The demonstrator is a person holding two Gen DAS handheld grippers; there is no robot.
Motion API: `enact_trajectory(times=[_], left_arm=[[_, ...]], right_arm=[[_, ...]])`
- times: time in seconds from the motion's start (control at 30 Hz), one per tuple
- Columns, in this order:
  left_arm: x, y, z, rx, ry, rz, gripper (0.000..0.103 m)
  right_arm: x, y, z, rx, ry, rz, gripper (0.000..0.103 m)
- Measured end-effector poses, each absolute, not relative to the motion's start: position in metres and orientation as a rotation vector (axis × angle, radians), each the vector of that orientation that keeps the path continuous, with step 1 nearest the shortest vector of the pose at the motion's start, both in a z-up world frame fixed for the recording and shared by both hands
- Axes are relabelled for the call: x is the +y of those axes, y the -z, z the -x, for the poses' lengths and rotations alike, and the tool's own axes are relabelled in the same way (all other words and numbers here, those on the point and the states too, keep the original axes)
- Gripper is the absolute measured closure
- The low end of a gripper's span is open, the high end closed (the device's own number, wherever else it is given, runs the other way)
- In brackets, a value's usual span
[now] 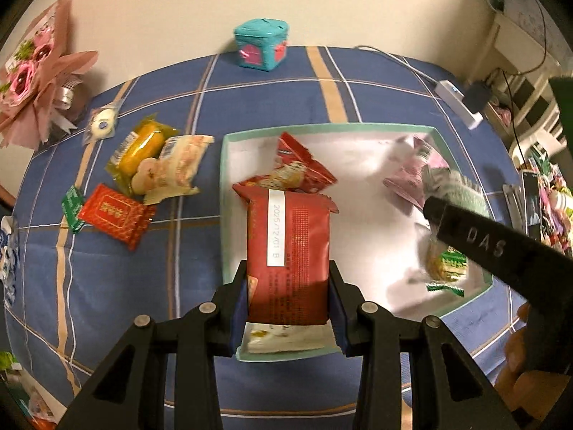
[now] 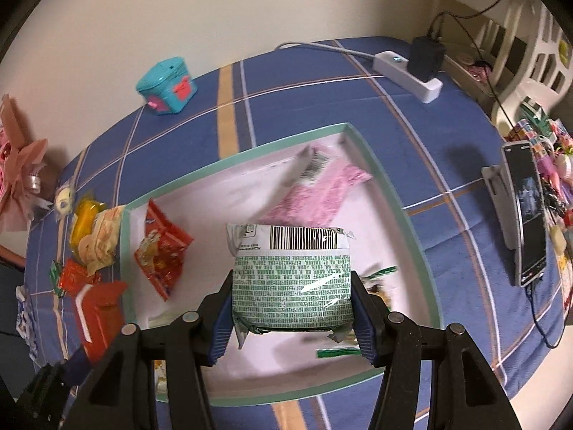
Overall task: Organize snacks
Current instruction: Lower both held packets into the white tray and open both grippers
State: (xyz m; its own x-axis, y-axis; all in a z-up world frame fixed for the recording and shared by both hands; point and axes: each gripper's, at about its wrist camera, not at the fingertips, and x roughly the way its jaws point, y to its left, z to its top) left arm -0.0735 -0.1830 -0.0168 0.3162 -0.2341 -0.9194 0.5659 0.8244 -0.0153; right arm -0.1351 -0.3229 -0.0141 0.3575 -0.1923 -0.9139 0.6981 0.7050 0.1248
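Two claws each hold a snack packet over a white box (image 1: 229,215) on a blue checked bed.

Left claw (image 1: 288,283) clamps a red packet (image 1: 288,251) stamped "2025/12/01 B" above the box's near edge. Right claw (image 2: 292,299) clamps a green packet (image 2: 292,286); barcode clear, small print blurred.

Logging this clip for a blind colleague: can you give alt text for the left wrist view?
The left gripper clamps a red snack packet over the near edge of a mint-rimmed white box on a blue plaid cloth. More wrapped snacks lie left of the box.
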Motion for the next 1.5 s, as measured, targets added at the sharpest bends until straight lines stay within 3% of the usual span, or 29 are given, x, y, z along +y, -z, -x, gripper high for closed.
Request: enact_trajectory(times=[0.53,1.13,1.5], left_arm=[[-0.195,0.027,0.079,1.141,0.529,-0.384,0.062],[-0.201,0.075,0.061,1.231,0.475,-0.437,0.062],[-0.204,0.077,0.06,1.216,0.48,-0.454,0.062]], right_arm=[[-0.327,0.009,0.138,1.049,0.595,-0.548,0.043],[-0.312,0.054,0.117,1.194,0.551,-0.516,0.043],[-0.313,0.069,0.112,1.234,0.54,-0.512,0.043]])
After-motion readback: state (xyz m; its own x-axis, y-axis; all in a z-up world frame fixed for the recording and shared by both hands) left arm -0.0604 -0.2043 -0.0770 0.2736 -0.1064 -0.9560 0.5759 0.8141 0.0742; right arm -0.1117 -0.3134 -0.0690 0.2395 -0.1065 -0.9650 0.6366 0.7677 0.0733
